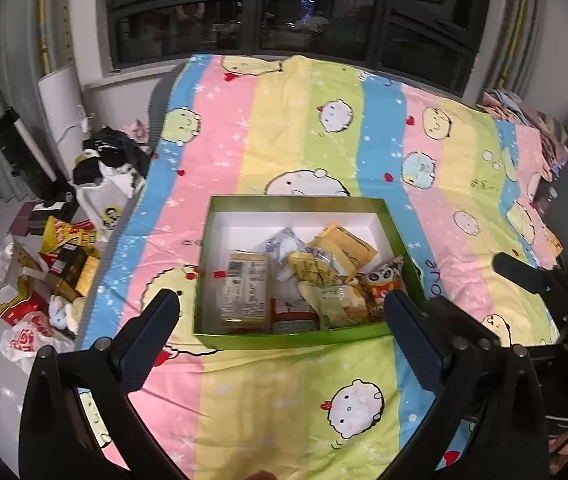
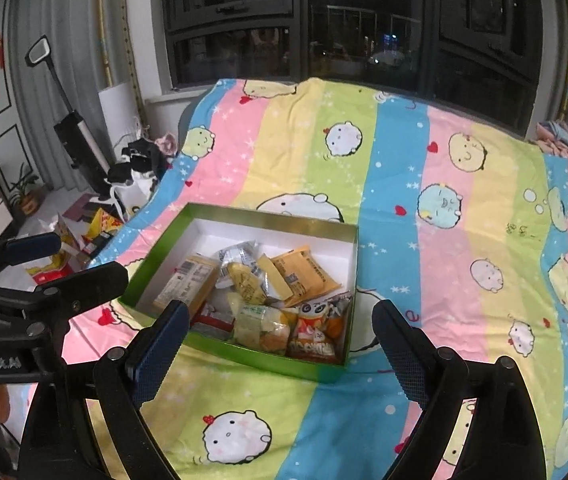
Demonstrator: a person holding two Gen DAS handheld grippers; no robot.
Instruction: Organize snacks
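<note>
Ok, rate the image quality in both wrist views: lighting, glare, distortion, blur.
Left wrist view: dim indoor light, night outside the window; strong fisheye bending, dark corners; the snacks in the green box look soft, print unreadable. Right wrist view: same warp; room reflections on the glass; the panda snack packet is a little clearer; left gripper sharp at the edge.

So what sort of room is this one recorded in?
Most likely a bedroom at night: a bed under a cartoon striped sheet, a dark window behind it, and clothes and bags heaped on the floor. A green snack box sits on the bed.
</note>
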